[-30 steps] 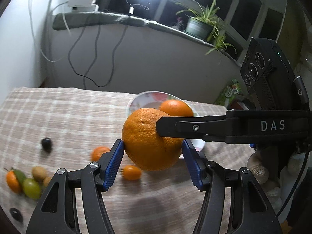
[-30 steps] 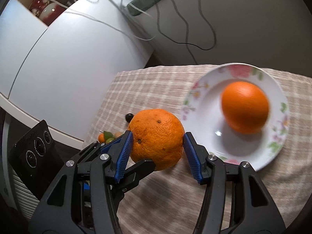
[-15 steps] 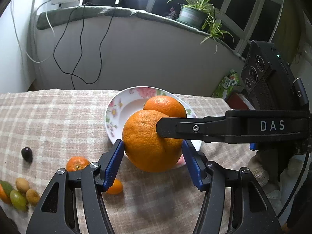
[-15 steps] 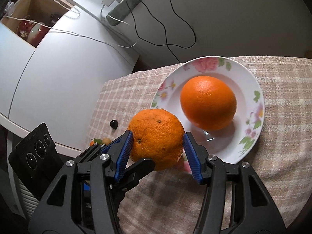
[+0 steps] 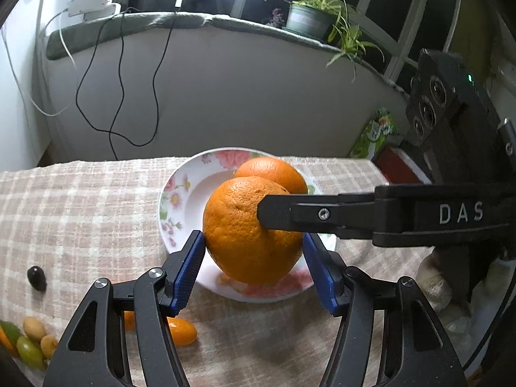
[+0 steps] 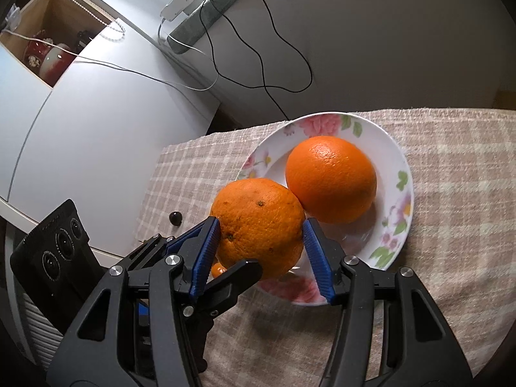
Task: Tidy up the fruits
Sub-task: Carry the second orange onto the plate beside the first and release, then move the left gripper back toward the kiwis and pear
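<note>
A large rough-skinned orange [image 5: 248, 235] is held by both grippers at once. My left gripper [image 5: 254, 258] is shut on its sides, and my right gripper [image 6: 261, 245] is shut on it from the right, crossing the left one. It hangs just above the near rim of the floral white plate [image 6: 403, 200]. A smoother second orange [image 6: 332, 183] lies on the plate, right behind the held one. The plate also shows in the left wrist view [image 5: 183, 200].
Small fruits lie on the checked tablecloth [image 5: 80, 213] to the left: a dark grape [image 5: 36, 278], orange kumquats [image 5: 182, 332], and green and tan small fruits [image 5: 30, 343]. A wall with hanging cables [image 5: 119, 74] stands behind the table.
Both grippers carried the held orange toward the plate; it went from over the cloth to above the plate's near rim, beside the second orange.
</note>
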`<state>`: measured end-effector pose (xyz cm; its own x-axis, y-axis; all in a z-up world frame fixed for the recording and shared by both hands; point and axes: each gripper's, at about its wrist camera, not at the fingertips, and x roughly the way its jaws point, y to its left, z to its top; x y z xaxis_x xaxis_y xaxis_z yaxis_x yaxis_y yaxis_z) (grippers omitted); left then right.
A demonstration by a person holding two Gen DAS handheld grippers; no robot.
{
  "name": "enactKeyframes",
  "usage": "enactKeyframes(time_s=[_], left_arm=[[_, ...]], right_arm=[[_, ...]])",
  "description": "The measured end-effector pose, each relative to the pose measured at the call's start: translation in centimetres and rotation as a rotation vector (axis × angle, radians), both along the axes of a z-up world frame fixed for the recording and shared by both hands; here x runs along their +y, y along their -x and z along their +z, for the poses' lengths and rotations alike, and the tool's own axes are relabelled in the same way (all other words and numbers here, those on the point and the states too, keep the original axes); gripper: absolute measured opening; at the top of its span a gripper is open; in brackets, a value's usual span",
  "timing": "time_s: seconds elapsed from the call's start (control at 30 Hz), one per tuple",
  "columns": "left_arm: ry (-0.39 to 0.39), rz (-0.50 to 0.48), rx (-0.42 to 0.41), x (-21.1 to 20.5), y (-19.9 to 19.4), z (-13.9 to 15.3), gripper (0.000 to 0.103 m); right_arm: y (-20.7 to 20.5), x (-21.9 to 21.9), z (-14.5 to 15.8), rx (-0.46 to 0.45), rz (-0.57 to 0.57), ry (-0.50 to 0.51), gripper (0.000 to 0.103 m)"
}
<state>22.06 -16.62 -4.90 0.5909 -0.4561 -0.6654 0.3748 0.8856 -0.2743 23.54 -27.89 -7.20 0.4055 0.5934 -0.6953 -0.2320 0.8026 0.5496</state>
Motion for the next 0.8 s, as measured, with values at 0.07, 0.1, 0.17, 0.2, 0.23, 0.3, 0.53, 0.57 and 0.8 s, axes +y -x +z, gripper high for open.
enactKeyframes(time_s=[0.07,0.1,0.17,0.2,0.23,0.3,0.53,0.57,0.8], left_arm=[[-0.007,-0.006,0.017,0.1,0.2,-0.6,0.062],[-0.005,-0.005,0.015,0.2,0.4,-0.8,0.062],[-0.007,-0.002,0.005,0.3,0.8,-0.7,0.061],[-0.011,0.000,0.002,0.3,0.8,-0.6,0.062],[-0.013,0.000,-0.002,0.3,1.0,-0.4,0.063],[-0.012,-0.004,-0.012,0.4,1.2,0.1,0.065],[-0.019,0.003,-0.050,1.0,2.7,1.5,0.067],[-0.020,0.005,-0.053,1.2,2.9,1.6,0.067],[-0.016,0.039,-0.072,3.6,4.7,2.4,0.067]], right_arm=[[0.1,0.3,-0.2,0.003,0.005,0.014,0.056],[0.1,0.4,-0.3,0.006,0.007,0.018,0.056],[0.4,0.5,-0.1,-0.006,0.006,0.023,0.056],[0.5,0.5,0.0,-0.012,0.010,0.020,0.056],[0.7,0.6,0.3,-0.019,0.015,0.017,0.056],[1.2,0.7,1.2,-0.049,0.021,0.033,0.057],[2.8,1.5,3.8,-0.140,0.020,0.092,0.067],[3.0,1.7,4.0,-0.148,0.022,0.097,0.067],[5.0,2.9,4.8,-0.210,0.027,0.163,0.073]])
